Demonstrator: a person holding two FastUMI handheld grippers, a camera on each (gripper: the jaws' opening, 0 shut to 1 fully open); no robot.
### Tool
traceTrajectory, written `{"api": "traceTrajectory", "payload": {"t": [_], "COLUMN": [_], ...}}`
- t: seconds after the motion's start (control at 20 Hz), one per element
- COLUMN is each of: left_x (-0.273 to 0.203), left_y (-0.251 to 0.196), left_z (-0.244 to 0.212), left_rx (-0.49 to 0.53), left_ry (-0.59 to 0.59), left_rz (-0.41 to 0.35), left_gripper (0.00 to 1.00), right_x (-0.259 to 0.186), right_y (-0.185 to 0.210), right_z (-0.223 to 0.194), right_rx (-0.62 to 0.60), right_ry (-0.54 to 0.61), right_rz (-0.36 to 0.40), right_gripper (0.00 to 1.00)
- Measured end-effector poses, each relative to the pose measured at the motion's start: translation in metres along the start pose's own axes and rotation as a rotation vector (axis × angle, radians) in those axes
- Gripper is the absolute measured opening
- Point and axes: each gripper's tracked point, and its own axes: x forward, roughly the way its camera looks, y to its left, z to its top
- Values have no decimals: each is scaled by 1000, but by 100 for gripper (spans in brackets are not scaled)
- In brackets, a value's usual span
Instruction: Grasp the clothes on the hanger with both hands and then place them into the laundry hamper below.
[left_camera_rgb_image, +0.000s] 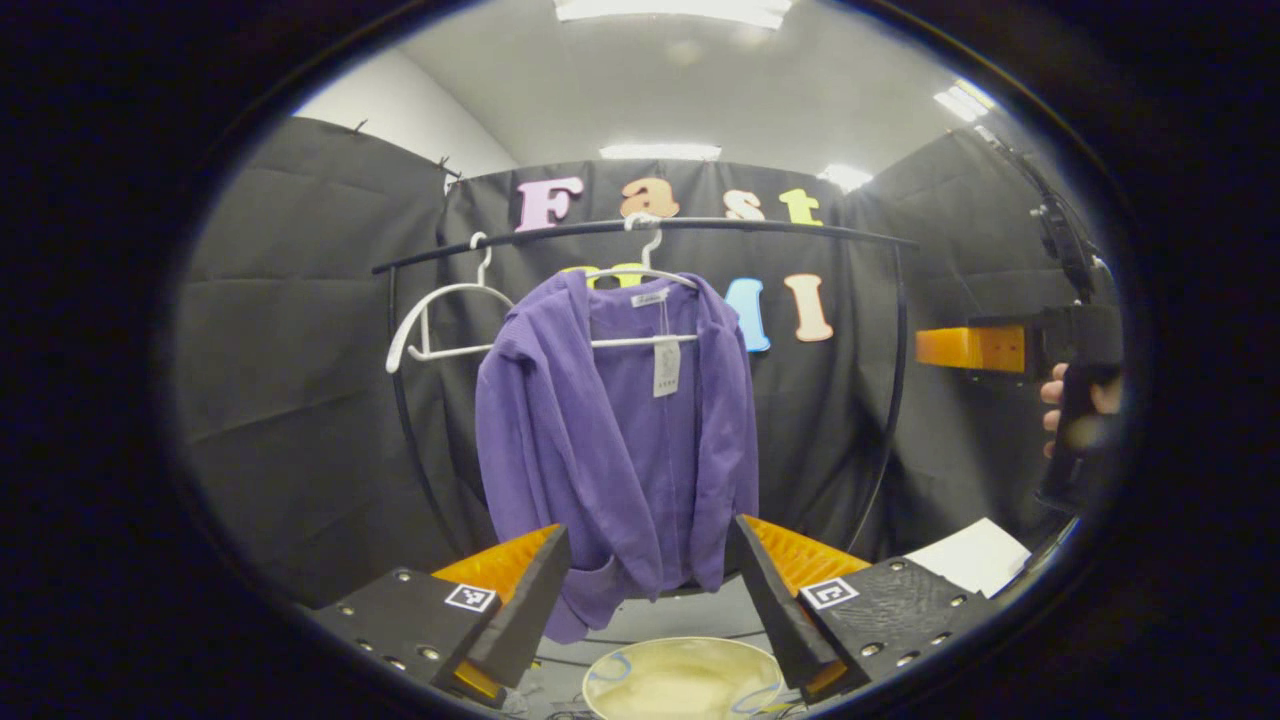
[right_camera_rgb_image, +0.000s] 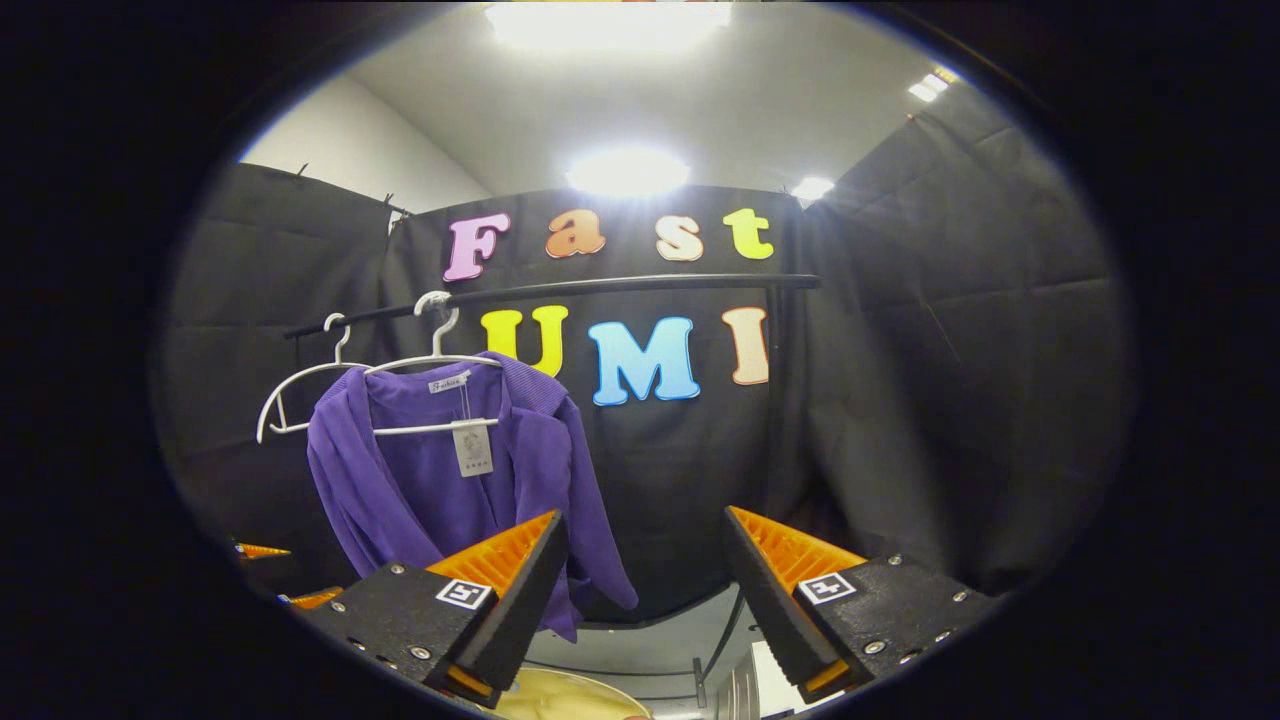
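Nearest in the left gripper view, the left gripper (left_camera_rgb_image: 650, 590) has its two fingers spread wide apart with nothing between them; the lower hem of the garment hangs beyond the gap, not touched. Just below and past the fingertips sits the pale round rim of the laundry hamper (left_camera_rgb_image: 682, 650), directly under the clothing. In the right gripper view the right gripper (right_camera_rgb_image: 645, 590) is likewise parted and empty, and a sliver of the same hamper (right_camera_rgb_image: 560, 700) shows under its left finger.

Farther out, the purple cardigan (left_camera_rgb_image: 620, 420) hangs open-fronted on a white hanger (left_camera_rgb_image: 640, 340), a paper tag dangling at the neck. In the right gripper view the cardigan (right_camera_rgb_image: 450, 480) sits off to the left of the fingers, so that gripper looks aimed past it, not at it. An empty white hanger (left_camera_rgb_image: 440, 320) hangs just beside the loaded one, both hooked over a black clothes rail (left_camera_rgb_image: 640, 228). At the right edge of the left gripper view, the other gripper is held up by a hand (left_camera_rgb_image: 1052, 400), well apart from the garment. A white sheet (left_camera_rgb_image: 970, 555) lies low on the right.

By my reading the task has barely begun: neither claw has hold of the cardigan, it is fully on its hanger, and the hamper looks empty. Both grasps, the pull off the hanger and the drop remain.
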Motion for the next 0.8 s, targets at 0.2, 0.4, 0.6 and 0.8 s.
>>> {"api": "traceTrajectory", "payload": {"t": [0.2,0.4,0.6,0.8], "left_x": [23,46,66,107], "left_y": [26,40,58,64], "left_z": [22,46,74,91], "left_rx": [-43,-134,-194,-202], "left_ry": [-57,-72,-128,-139], "left_rz": [-9,8,78,133], "left_gripper": [98,93,93,93], "right_x": [17,47,92,142], "right_y": [34,61,88,110], "right_z": [17,33,39,43], "right_rx": [-17,-57,-23,-24], "right_ry": [27,5,20,7], "right_rz": [23,69,137,218], "right_gripper": [95,95,95,95]}}
